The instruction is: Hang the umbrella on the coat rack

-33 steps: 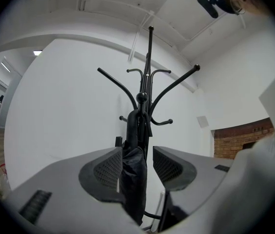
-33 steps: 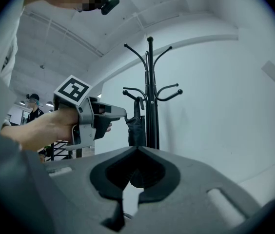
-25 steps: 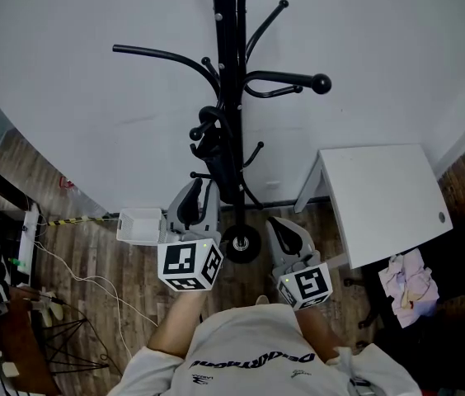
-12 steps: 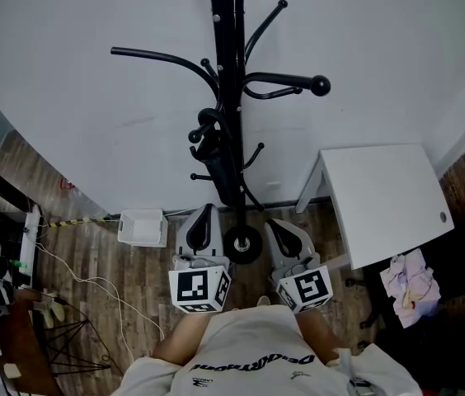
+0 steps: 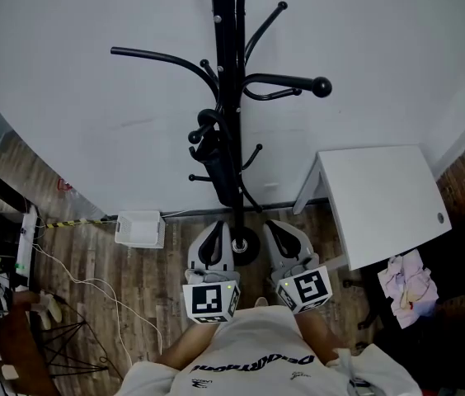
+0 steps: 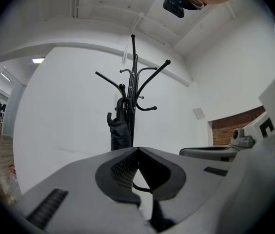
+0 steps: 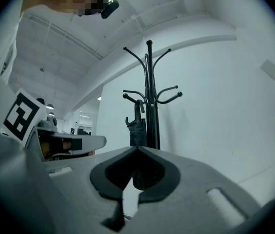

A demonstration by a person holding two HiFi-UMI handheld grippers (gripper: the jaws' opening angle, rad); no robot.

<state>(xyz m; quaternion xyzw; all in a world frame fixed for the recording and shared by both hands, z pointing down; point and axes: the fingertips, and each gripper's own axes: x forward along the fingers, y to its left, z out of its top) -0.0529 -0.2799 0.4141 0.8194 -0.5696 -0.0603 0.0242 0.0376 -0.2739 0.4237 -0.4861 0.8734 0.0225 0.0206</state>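
The folded black umbrella (image 5: 218, 159) hangs by its curved handle from a low peg of the coat rack (image 5: 229, 56), its body close against the pole, so its weight sits near the stand's middle; we judge the hanging done. We hold both tools level and low before our chest, pointed at the rack. The left tool (image 5: 214, 236) has its jaws pressed together with nothing between them, and the right tool (image 5: 284, 236) is likewise closed and empty. Neither touches the umbrella; open air lies between. The rack's round base (image 5: 243, 244) shows between the two tools in the head view, so a step forward would likely meet it. To our right the white tabletop (image 5: 381, 196) has its corner near the right tool. To our left a white box (image 5: 140, 228) and loose cables (image 5: 92, 280) lie on the floor.
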